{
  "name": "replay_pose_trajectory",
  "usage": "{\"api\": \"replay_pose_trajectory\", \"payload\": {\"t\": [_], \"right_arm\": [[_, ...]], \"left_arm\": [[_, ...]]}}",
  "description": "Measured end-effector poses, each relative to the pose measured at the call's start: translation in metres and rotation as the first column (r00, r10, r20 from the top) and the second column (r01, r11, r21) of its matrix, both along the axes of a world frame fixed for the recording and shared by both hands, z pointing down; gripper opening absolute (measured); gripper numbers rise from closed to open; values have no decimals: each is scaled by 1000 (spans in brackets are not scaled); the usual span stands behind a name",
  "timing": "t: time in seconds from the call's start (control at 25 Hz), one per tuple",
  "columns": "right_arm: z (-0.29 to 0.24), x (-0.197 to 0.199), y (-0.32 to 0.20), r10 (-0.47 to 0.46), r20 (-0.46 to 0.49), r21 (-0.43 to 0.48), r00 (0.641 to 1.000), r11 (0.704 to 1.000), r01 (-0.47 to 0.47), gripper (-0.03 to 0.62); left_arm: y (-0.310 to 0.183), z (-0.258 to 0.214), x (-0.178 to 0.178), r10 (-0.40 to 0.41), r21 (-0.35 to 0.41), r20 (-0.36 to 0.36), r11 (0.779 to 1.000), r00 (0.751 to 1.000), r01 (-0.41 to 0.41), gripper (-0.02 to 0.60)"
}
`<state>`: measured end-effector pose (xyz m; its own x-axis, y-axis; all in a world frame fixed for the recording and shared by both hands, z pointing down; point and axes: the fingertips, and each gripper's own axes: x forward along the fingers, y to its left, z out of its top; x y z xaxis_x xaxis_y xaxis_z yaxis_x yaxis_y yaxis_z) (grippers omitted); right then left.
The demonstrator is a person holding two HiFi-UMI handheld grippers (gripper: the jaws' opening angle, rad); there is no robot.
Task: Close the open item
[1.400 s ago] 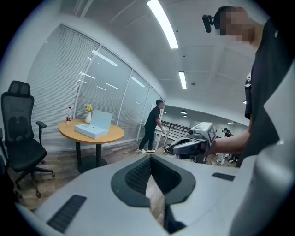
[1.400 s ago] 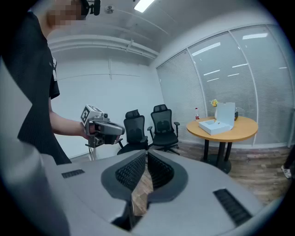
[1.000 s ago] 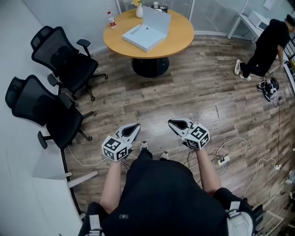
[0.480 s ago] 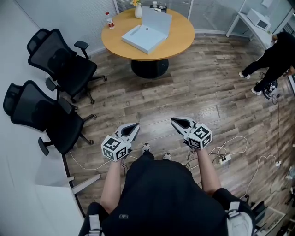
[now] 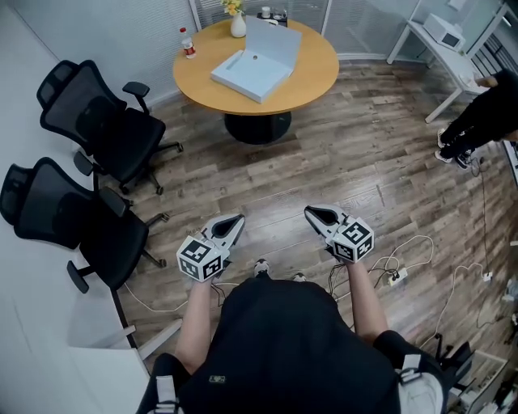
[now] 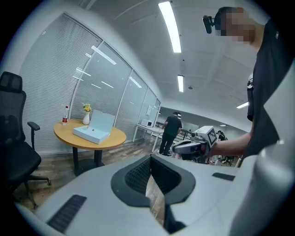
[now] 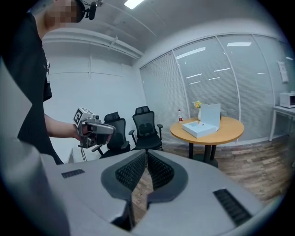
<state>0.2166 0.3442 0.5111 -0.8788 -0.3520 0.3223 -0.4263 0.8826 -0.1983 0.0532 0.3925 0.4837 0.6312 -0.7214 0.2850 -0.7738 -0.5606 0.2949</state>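
Note:
A white box (image 5: 255, 69) with its lid standing up lies on a round wooden table (image 5: 316, 69) far ahead across the room. In the left gripper view the box (image 6: 94, 131) is small and at the left; in the right gripper view the same box (image 7: 203, 124) is at the right. My left gripper (image 5: 235, 220) and right gripper (image 5: 314, 213) are held side by side over the wooden floor, well short of the table. Both are shut with nothing between the jaws. Each shows in the other's view: the right gripper (image 6: 193, 145) and the left gripper (image 7: 94, 129).
Two black office chairs (image 5: 97, 121) (image 5: 65, 218) stand at the left. A bottle (image 5: 187, 43) and a vase (image 5: 237, 24) share the table. Cables and a power strip (image 5: 394, 279) lie at the right. A person in black (image 5: 486, 113) stands by a white desk (image 5: 441, 32).
The head view has shifted, so the table and chairs sit a little lower and further left. The person in black has gone toward the right edge. Both grippers hold their place, shut.

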Motion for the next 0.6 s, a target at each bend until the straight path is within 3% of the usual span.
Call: {"api": "replay_pose_trajectory", "payload": {"t": [0.6], "right_arm": [[9,-44,-1,34,-81,25,996,999,-32,12]], "left_arm": [[-9,6,-59,22,-3,-9,1000,1000,-22,6]]}}
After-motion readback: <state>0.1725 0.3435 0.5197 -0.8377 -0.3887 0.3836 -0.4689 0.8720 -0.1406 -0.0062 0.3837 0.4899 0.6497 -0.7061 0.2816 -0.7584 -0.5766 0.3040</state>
